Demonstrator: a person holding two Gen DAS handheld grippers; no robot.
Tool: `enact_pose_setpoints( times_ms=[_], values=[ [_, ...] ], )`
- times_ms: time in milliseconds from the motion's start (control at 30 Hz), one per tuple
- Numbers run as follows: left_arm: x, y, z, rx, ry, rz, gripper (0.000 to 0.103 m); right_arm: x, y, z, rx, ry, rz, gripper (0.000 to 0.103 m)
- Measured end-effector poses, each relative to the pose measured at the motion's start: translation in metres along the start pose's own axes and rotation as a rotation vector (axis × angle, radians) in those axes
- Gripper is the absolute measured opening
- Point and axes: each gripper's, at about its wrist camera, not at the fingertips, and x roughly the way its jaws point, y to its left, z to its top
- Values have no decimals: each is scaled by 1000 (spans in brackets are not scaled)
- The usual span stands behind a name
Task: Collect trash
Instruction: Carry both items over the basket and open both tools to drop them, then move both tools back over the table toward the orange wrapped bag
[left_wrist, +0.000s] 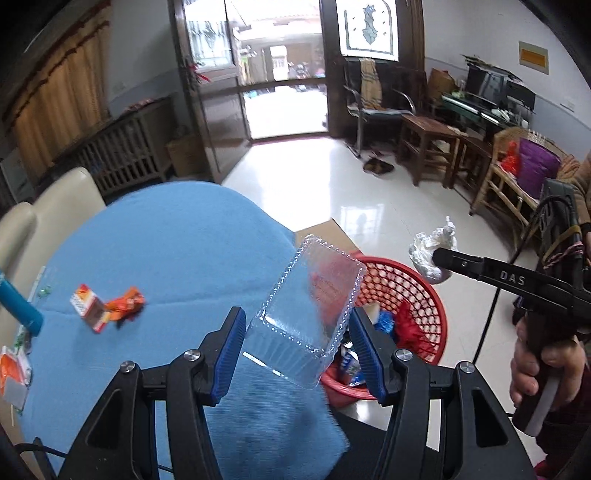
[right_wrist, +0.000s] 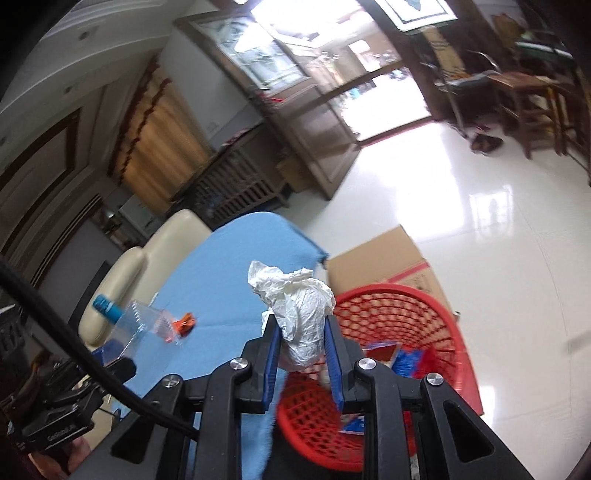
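Clear tray (left_wrist: 306, 317) clamped (left gripper (left_wrist: 297, 332)), tissue (right_wrist: 301, 314) pinched

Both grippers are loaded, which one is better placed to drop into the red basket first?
Right, probably: the right gripper, shut on the crumpled white bag, sits over the red basket. The left gripper's clear plastic box hangs over the table edge.

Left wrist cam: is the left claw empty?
No, the left claw holds a clear plastic container between its blue pads.
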Motion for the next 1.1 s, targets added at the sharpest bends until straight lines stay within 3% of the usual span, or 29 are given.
enact_pose_setpoints(
  times_ms=[167, 233, 267, 300, 333, 500, 700, 867, 1000, 1100],
  values=[
    [33, -22, -2, 17, 68, -71, 61, 23, -39, -4, 125, 112, -36, 28],
    [43, -30, -2, 35, 83, -66, 61, 32, -49, -9, 170, 160, -27, 32],
    [46, -33, -2, 39, 91, -60, 61, 34, -53, -9, 186, 178, -21, 38],
    [46, -31, -4, 38, 92, -56, 61, 34, -56, -10, 197, 178, -17, 54],
    [45, -28, -5, 31, 89, -56, 61, 31, -57, -9, 202, 160, -12, 62],
    [28, 4, -16, -28, 70, -27, 61, 15, -52, -4, 157, 69, -29, 64],
    [-12, 60, -61, -91, 22, 98, 61, 24, -21, -9, 96, 88, 0, 64],
    [-41, 120, -103, -226, -4, 259, 61, 29, 13, -14, 13, 91, 16, 64],
    [-60, 143, -110, -307, -72, 335, 62, 33, 45, -20, -57, 97, 20, 64],
    [-74, 143, -107, -298, -140, 360, 72, 35, 67, -27, -112, 114, 19, 64]
  ],
)
